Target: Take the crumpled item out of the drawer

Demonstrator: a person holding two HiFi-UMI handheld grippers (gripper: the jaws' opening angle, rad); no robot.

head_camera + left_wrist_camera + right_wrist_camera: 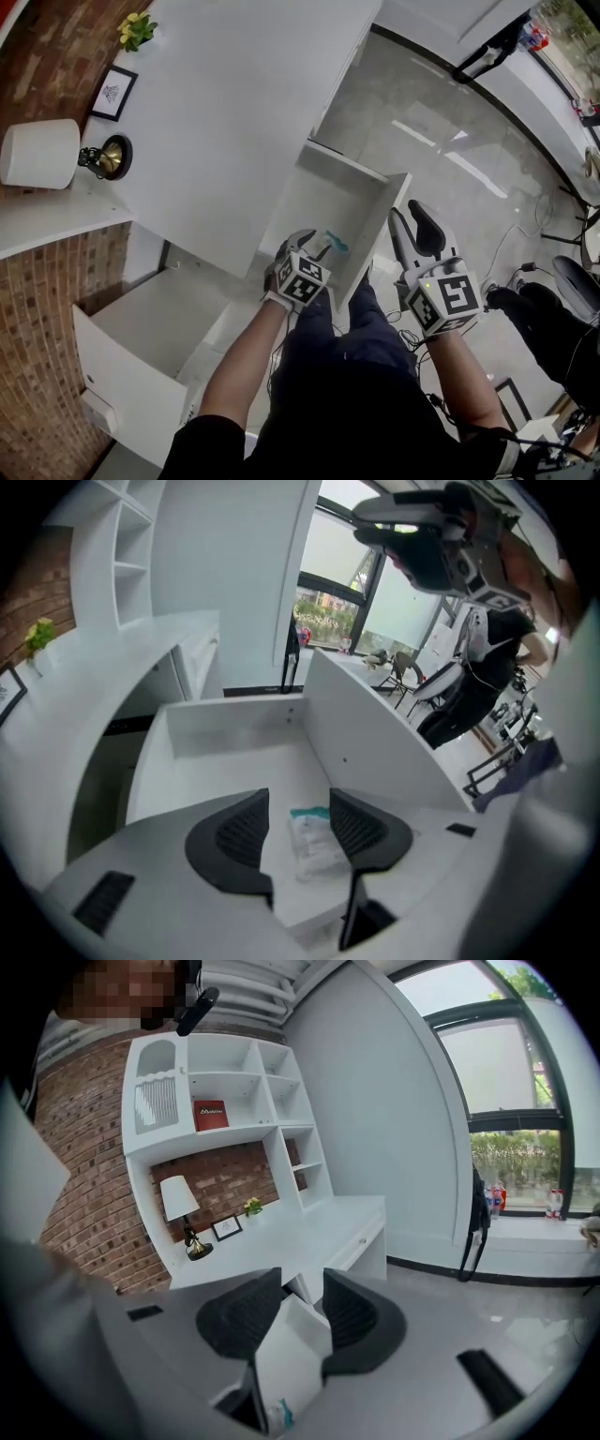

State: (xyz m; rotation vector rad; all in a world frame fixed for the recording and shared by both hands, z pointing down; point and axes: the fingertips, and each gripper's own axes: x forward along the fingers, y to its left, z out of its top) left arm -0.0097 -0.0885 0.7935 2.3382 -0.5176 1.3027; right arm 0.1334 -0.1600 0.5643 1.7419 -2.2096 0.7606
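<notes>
Nearest us is the left gripper (317,246), tipped steeply down over the front end of the open drawer (391,217). In its own view the left gripper (298,804) has its jaws well apart. The crumpled packet (312,844), clear plastic with a teal end, lies on the drawer floor in the gap between them, closer to the right-hand pad. We see no pad pressing on it, so we take the grip as not yet made. The tilt makes sense to us, since the drawer walls are high and the packet lies flat, so it can only be reached from above.

From the head view the crumpled packet (335,246) sits at the near end of the drawer, against the wall on the person's right, with only its teal tip clear of the gripper.

The right gripper (414,229) hangs outside the drawer, just beyond that same wall and clear of it. Its jaws stand wide and it holds nothing. In its own view the right gripper (302,1284) frames the drawer's side wall (291,1354) past its pads, and the packet (278,1417) peeps out low inside. We judge that it is kept there so it does not get in the left gripper's way.

Beyond the far end of the drawer the white desk (234,94) runs back. On it, well apart from the drawer, stand a table lamp (39,153) and a picture frame (113,92). A second drawer (141,328) stands open lower down, to the left of the first.
</notes>
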